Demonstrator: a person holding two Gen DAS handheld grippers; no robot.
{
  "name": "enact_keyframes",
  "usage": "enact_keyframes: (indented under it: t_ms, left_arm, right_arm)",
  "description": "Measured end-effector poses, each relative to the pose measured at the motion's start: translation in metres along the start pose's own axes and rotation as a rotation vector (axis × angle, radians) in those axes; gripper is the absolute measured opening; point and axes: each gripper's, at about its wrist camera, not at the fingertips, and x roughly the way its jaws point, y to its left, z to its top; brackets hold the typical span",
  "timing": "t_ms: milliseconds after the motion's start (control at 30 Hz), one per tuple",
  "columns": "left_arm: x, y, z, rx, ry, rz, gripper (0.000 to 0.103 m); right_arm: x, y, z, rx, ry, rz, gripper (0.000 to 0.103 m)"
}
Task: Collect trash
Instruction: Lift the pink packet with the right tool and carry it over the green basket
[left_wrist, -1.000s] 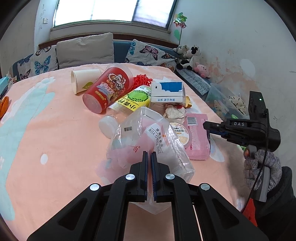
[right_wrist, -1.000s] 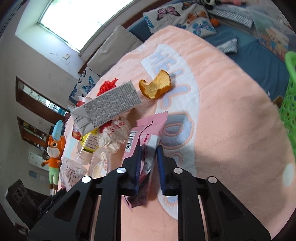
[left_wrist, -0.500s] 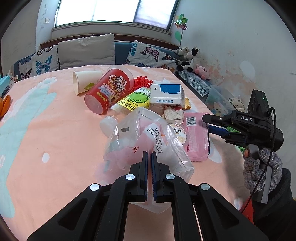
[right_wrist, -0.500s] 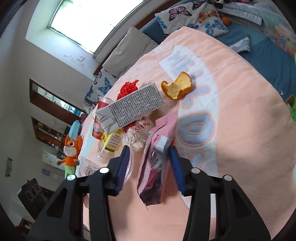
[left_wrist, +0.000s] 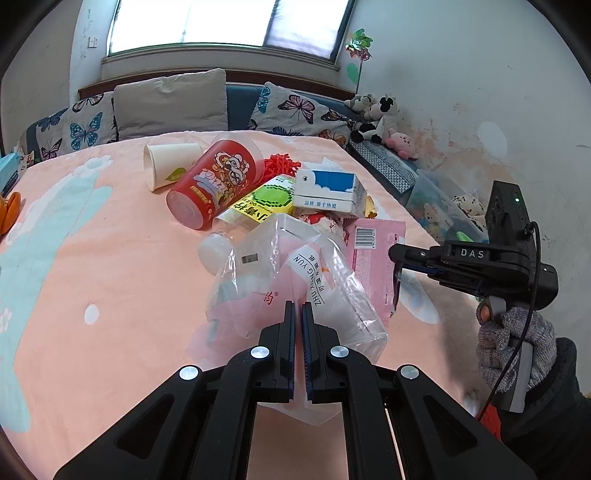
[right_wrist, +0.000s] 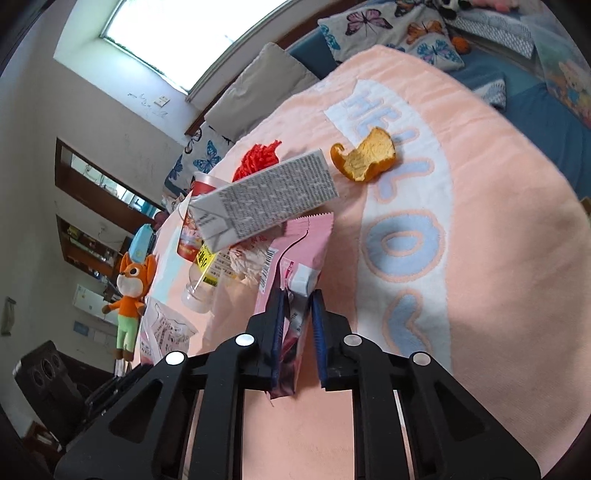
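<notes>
Trash bag (left_wrist: 295, 280) reads "ZHU XIANG YUN", pinched in left gripper (left_wrist: 298, 314); right gripper (right_wrist: 297, 306) closing w/ pink wrapper (right_wrist: 295, 254) between.

I note a peach blanket (left_wrist: 110, 258) covering the bed, with pale blue and white lettering (right_wrist: 402, 243) on one part. Along the far edge stand a plain grey pillow (left_wrist: 170, 101) and butterfly-print cushions (left_wrist: 291, 112). I see soft toys (left_wrist: 376, 118) grouped in the corner by the stained wall (left_wrist: 461, 122), a pinwheel (left_wrist: 357, 44) above them, and a bright window (left_wrist: 229, 24) overhead. From the right wrist view I record an orange fox plush (right_wrist: 131, 291) beside the bed and a dark speaker (right_wrist: 48, 373) lower down.
</notes>
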Motion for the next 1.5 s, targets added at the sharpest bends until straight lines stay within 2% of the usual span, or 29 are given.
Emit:
enact_keyframes:
  t_ms: [133, 433, 700, 933, 1200, 1500]
  left_arm:
    - [-0.002, -0.007, 0.001, 0.008, -0.006, -0.007, 0.004]
    - [-0.007, -0.029, 0.005, 0.039, -0.018, -0.032, 0.004]
    - [-0.005, -0.054, 0.015, 0.070, -0.016, -0.059, 0.004]
    - [0.004, -0.102, 0.029, 0.132, -0.010, -0.115, 0.004]
    - [0.023, -0.174, 0.044, 0.201, 0.005, -0.194, 0.004]
    - [0.047, -0.246, 0.062, 0.272, 0.025, -0.267, 0.004]
  right_arm:
    - [-0.016, 0.005, -0.004, -0.046, -0.031, -0.016, 0.007]
    - [-0.046, 0.003, -0.012, -0.078, -0.079, -0.035, 0.006]
    - [-0.093, -0.005, -0.011, -0.096, -0.157, -0.055, 0.006]
    - [-0.149, -0.034, -0.005, -0.084, -0.238, -0.105, 0.006]
    - [-0.214, -0.085, -0.002, -0.053, -0.324, -0.211, 0.006]
    - [-0.248, -0.138, 0.001, -0.008, -0.352, -0.308, 0.006]
